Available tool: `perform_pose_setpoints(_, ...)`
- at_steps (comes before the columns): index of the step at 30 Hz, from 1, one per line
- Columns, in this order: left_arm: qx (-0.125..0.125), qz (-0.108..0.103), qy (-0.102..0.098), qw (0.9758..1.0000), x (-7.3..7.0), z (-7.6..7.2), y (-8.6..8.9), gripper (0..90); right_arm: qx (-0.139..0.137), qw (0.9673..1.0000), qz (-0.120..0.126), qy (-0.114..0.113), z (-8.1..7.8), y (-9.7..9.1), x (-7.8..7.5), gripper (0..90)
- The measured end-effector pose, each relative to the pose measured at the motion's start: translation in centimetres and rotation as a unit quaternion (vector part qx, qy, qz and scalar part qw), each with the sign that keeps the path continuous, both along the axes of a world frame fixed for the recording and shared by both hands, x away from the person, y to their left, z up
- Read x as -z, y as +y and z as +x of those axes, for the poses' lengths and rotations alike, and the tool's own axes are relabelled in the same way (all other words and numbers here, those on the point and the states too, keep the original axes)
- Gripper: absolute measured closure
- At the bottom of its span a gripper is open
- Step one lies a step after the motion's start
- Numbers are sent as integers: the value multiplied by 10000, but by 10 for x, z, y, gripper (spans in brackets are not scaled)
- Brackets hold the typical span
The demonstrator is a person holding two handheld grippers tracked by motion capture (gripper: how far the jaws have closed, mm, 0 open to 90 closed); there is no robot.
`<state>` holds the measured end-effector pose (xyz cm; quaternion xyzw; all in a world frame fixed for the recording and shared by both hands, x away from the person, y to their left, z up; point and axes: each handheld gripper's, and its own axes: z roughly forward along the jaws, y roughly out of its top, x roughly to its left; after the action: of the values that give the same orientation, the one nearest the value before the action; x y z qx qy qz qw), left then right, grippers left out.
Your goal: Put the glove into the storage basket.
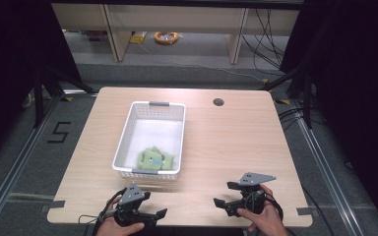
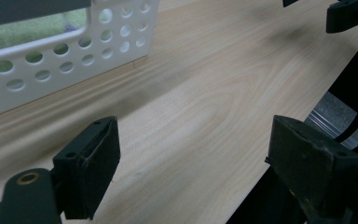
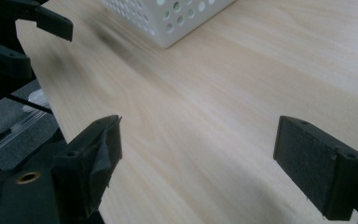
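Note:
A white perforated basket [image 1: 123, 142] stands left of centre on the wooden table [image 1: 231, 142], with green soft items [image 1: 155, 160] lying at its near end. My left gripper [image 1: 153, 204] is held low near the table's front edge, just in front of the basket. In the left gripper view, the left gripper [image 2: 193, 135] is open over bare wood, the basket wall [image 2: 65, 56] close on its left. My right gripper [image 1: 225, 193] hovers at the front right. In the right gripper view, the right gripper [image 3: 198, 140] is wide open with nothing between its pads; the basket corner [image 3: 177, 18] lies ahead.
A round cable hole [image 1: 218, 102] sits at the table's far right. Beyond the table are shelf legs and a yellow coil [image 1: 166, 37] on the floor. Bare wood stretches right of the basket. The front edge lies right under both hands.

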<state>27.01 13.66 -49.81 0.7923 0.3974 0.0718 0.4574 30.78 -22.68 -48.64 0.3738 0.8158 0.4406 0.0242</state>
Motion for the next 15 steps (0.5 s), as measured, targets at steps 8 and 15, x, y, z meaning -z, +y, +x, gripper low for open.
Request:
perform_pose_setpoints(8, -61, 7, 64, 10000, 4, -7, -2, 156, -7, 9995, -302, -63, -12, -8, 9, 164)
perform_pose_setpoints(15, 15, 115, -16, 9999, 5, -9, -3, 156, -101, 9988, -460, -166, -17, -12, 12, 164)
